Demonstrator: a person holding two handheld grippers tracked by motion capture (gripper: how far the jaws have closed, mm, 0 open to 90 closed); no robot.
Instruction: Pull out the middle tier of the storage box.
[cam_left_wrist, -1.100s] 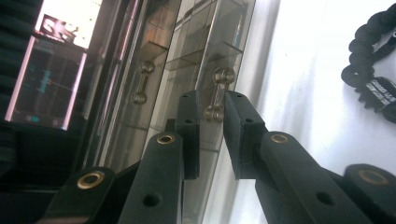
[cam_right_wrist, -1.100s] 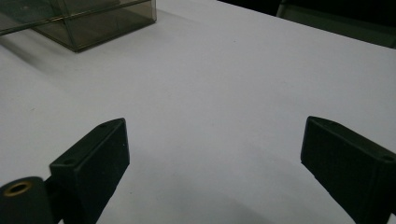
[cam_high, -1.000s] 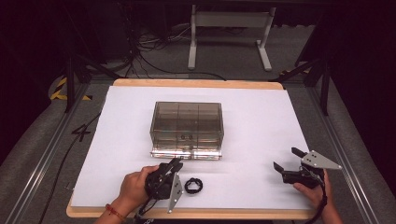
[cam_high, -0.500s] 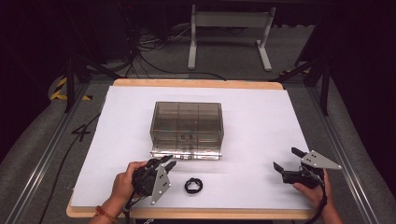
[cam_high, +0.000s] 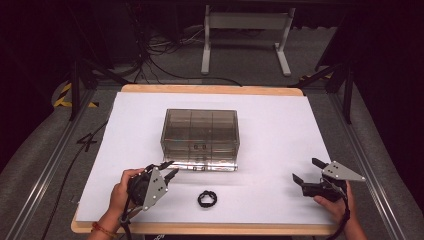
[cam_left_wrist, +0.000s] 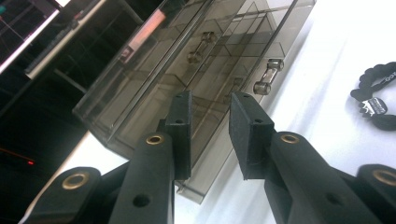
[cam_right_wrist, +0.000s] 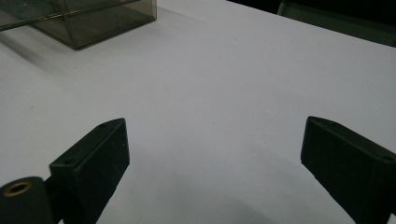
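A smoky see-through drawer box (cam_high: 200, 131) stands mid-table, and its small metal handles (cam_left_wrist: 268, 74) face me. A black beaded ring (cam_high: 207, 199) lies on the white sheet in front of it, also at the right edge of the left gripper view as the ring (cam_left_wrist: 377, 93). My left gripper (cam_high: 170, 169) is held low at the box's front left corner. It points at the box (cam_left_wrist: 205, 56), its jaws a narrow gap apart with nothing between them (cam_left_wrist: 210, 121). My right gripper (cam_high: 307, 170) rests at the front right, wide open over bare sheet (cam_right_wrist: 215, 140).
The white sheet (cam_high: 280, 130) covers a wooden tabletop whose front edge (cam_high: 200, 229) is close to both hands. Metal rails run along both sides. A white stand (cam_high: 245, 30) and cables lie on the dark floor beyond the table.
My left gripper has slid left, away from the black ring, and now points at the box's front. The ring and the right gripper have stayed put.
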